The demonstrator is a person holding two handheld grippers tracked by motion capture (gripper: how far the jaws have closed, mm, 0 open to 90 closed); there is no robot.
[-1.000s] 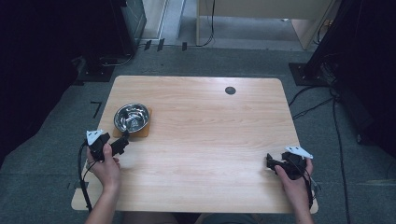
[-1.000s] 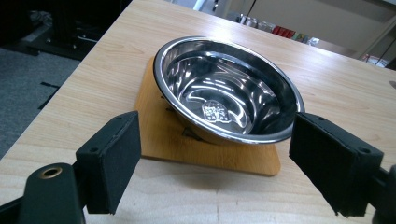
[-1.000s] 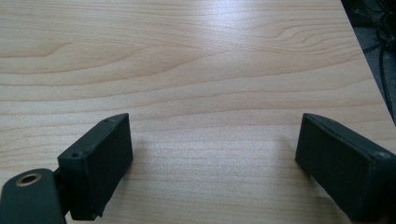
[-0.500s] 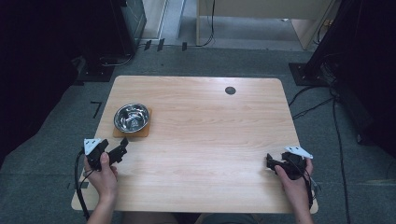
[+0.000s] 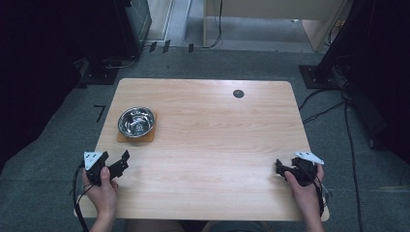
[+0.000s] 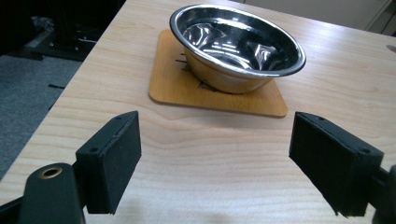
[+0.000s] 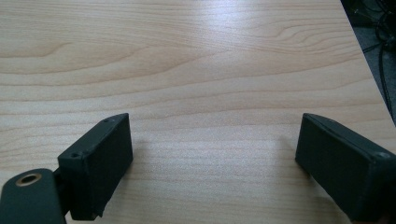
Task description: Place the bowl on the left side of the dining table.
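Note:
A shiny steel bowl (image 5: 137, 121) (image 6: 237, 45) stands empty on a small square wooden mat (image 5: 136, 135) (image 6: 215, 95) at the table's left side. My left gripper (image 5: 121, 162) (image 6: 215, 168) rests near the front left edge, a short way in front of the mat, open with nothing between its black jaws. My right gripper (image 5: 280, 169) (image 7: 212, 172) lies low at the front right of the table, also open and empty, pointing left over bare wood.
The light wooden table (image 5: 208, 145) has a round dark cable hole (image 5: 238, 94) near its far edge. Cables (image 5: 324, 108) run over the grey carpet at the right. Dark equipment stands beyond the far left corner.
My left gripper has drawn back toward the front edge, away from the bowl and mat. The right gripper has stayed still.

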